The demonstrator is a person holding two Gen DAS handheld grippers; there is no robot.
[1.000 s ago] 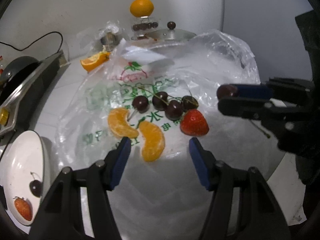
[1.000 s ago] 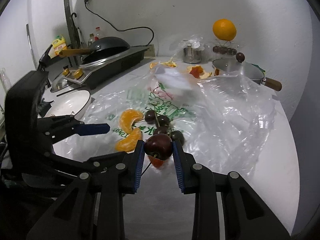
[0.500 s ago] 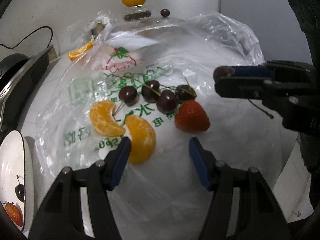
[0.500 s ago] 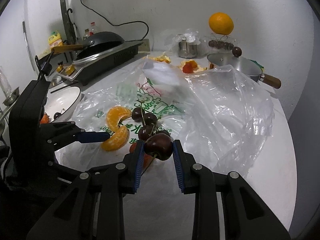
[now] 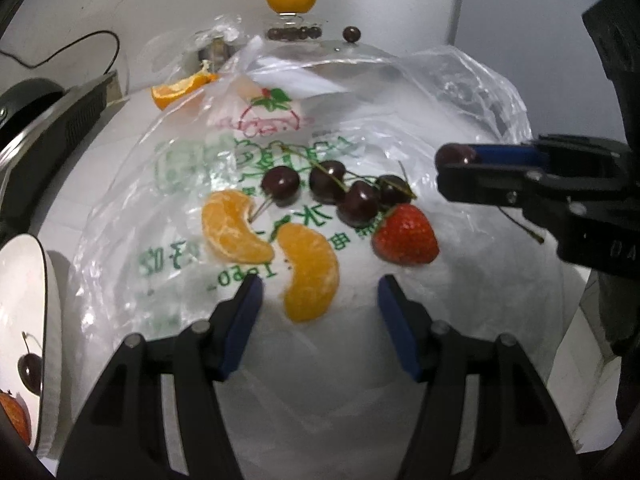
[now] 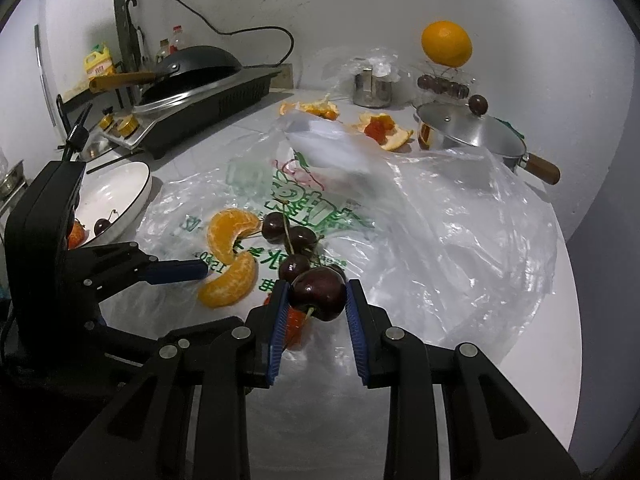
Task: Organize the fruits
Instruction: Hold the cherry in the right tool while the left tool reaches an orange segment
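Note:
My right gripper is shut on a dark cherry, held above the printed plastic bag; in the left wrist view that cherry shows at its tips on the right. My left gripper hangs low over the bag with its jaws closing. The near orange segment has its lower end between the pads, untouched. A second segment, several stemmed cherries and a strawberry lie beyond.
A white plate at the left holds a cherry and a strawberry. At the back stand a wok on a cooker, a steel cup, a lidded pan, orange peel and a whole orange.
My left gripper has sunk a little toward the bag and the near orange segment. The right gripper keeps the cherry in about the same place.

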